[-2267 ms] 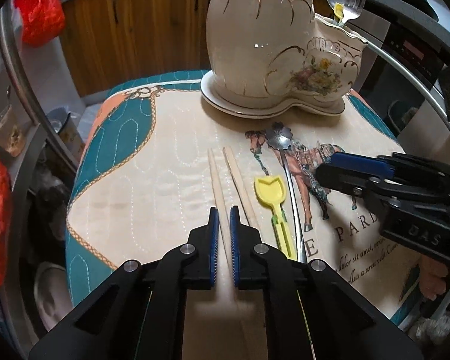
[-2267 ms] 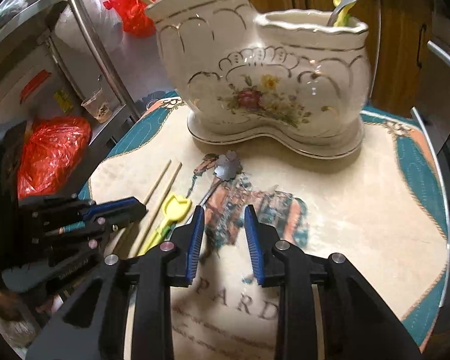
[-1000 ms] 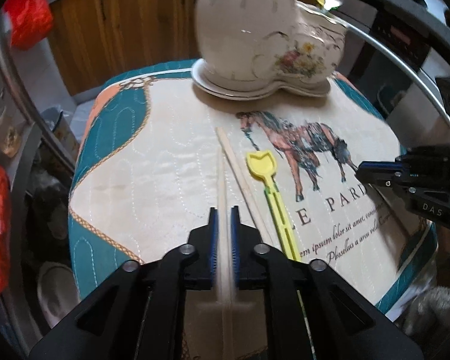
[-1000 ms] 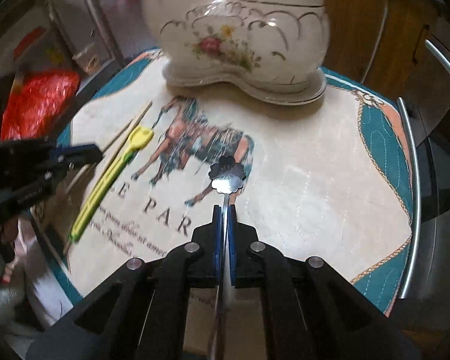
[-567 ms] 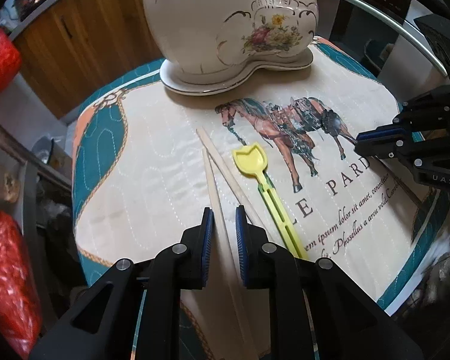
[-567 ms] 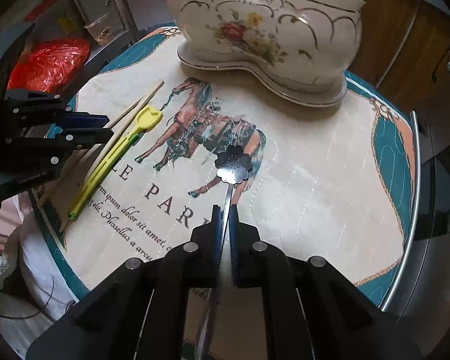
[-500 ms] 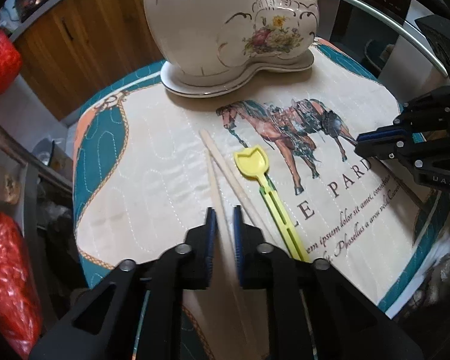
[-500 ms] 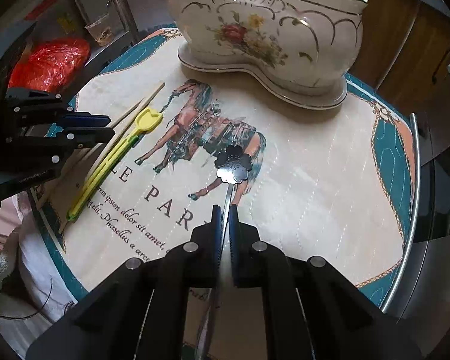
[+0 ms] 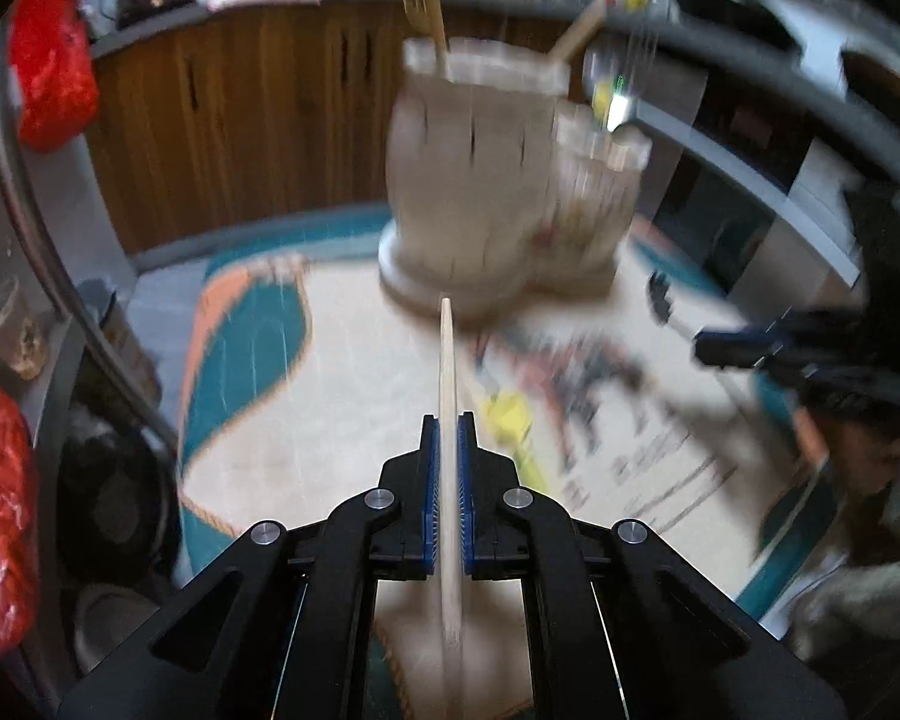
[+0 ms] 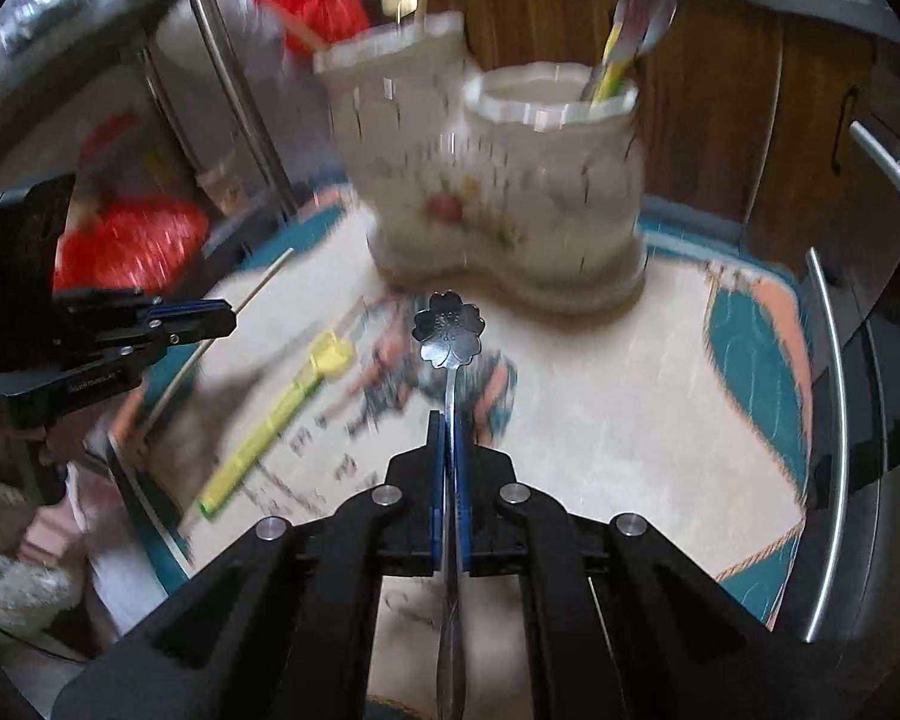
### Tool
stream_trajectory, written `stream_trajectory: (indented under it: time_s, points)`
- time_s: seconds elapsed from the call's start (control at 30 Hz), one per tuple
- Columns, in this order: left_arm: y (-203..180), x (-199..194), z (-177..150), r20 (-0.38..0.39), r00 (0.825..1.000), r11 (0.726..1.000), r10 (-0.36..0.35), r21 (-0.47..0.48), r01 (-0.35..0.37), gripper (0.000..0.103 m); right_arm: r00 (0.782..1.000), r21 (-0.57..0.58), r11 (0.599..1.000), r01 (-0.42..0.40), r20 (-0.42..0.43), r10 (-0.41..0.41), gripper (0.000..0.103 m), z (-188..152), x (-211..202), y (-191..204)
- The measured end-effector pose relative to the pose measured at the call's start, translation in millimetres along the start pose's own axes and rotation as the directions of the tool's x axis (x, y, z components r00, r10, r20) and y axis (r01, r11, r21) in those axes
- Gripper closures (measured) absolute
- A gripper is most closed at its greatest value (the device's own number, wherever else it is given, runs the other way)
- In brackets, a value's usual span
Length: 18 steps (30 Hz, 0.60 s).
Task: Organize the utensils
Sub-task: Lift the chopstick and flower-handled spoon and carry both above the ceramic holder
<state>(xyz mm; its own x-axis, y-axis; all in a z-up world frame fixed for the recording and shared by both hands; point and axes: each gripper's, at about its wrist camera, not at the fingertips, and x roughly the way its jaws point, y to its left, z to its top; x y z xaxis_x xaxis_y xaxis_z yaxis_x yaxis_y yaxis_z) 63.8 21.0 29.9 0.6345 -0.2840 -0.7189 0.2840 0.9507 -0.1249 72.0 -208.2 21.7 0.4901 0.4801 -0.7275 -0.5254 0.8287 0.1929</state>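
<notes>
The left gripper [image 9: 447, 450] is clamped on a slim wooden chopstick [image 9: 447, 360]. The right gripper [image 10: 447, 450] pinches a metal flower-bowled spoon [image 10: 449, 333]. Both point at the scalloped ceramic holder [image 10: 498, 180]; a yellow plastic scoop [image 10: 282, 408] lies on the quilted mat [image 10: 630, 390].

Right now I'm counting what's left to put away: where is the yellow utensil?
The yellow utensil lies on the horse-print mat, left of centre in the right wrist view, between the left tool and the flower-head spoon, in front of the ceramic holder.
</notes>
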Motion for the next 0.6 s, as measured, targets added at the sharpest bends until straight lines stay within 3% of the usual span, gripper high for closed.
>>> stream_trajectory:
  time_s: [0.13,0.23,0.4,0.6]
  points:
    - [-0.6,-30.8,18.8,0.150,0.988,1.000,-0.023,-0.004,0.024,0.097,0.992,-0.002,1.000,0.005,0.127,-0.005,0.100,13.6,-17.0,-1.0]
    - [-8.1,-55.4,44.0,0.278,0.959,0.998,-0.055,0.009,0.055,0.096,0.974,0.007,1.000,0.001,0.227,-0.002,0.100,29.6,-32.8,-4.4]
    - [-22.9,-64.5,91.9,0.398,0.914,0.997,-0.081,0.027,0.077,0.096,0.916,0.042,0.999,-0.010,0.401,-0.008,0.100,73.3,-57.0,-14.1]
    - [-37.8,-56.2,148.0,0.537,0.840,0.996,-0.080,0.021,0.082,0.097,0.848,0.113,0.994,-0.001,0.527,-0.059,0.100,123.3,-60.6,-30.8]
